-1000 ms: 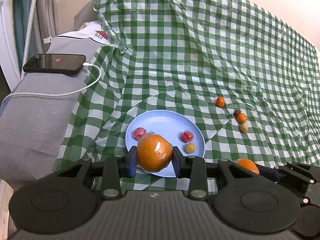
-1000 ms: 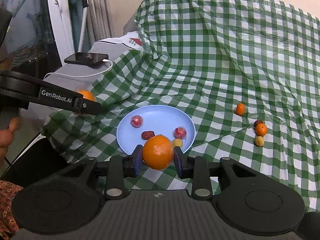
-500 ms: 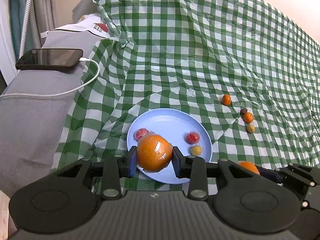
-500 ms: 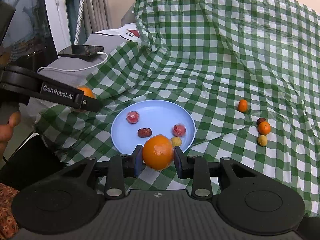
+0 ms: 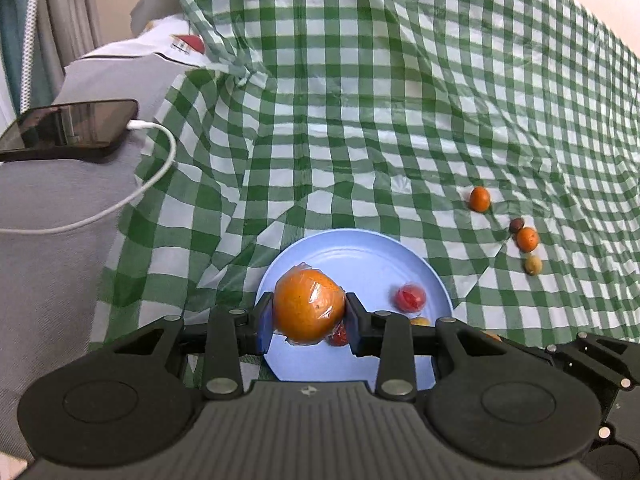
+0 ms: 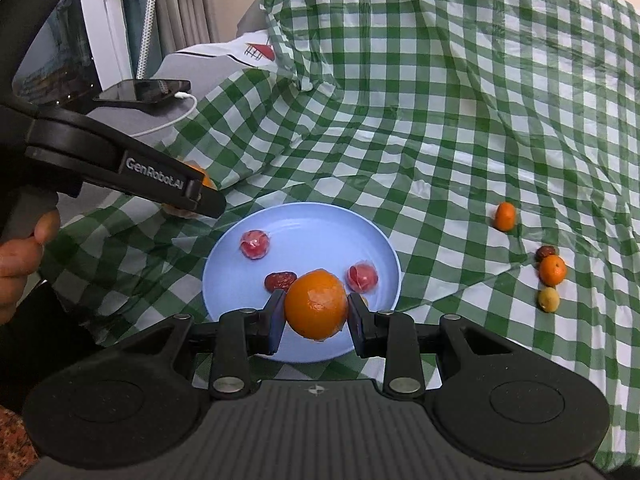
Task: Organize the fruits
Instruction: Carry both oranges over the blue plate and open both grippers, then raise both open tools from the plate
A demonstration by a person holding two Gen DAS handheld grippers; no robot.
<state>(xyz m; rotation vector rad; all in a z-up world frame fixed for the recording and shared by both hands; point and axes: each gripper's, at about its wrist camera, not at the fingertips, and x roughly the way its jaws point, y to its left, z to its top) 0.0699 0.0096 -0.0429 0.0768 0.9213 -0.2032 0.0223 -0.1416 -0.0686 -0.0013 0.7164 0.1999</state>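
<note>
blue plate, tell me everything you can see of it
The blue plate is round, pale blue and shallow with a low raised rim, smooth like plastic. It lies flat on the green checked cloth. On it sit two pink-red wrapped fruits, a dark red date and a small yellow fruit, mostly hidden. Its near edge is hidden behind both claws, the left claw and right claw, each holding an orange in front of it.

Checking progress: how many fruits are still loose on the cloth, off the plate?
4: a small orange alone, then a dark fruit, orange and yellow one clustered. Others may be hidden.
</note>
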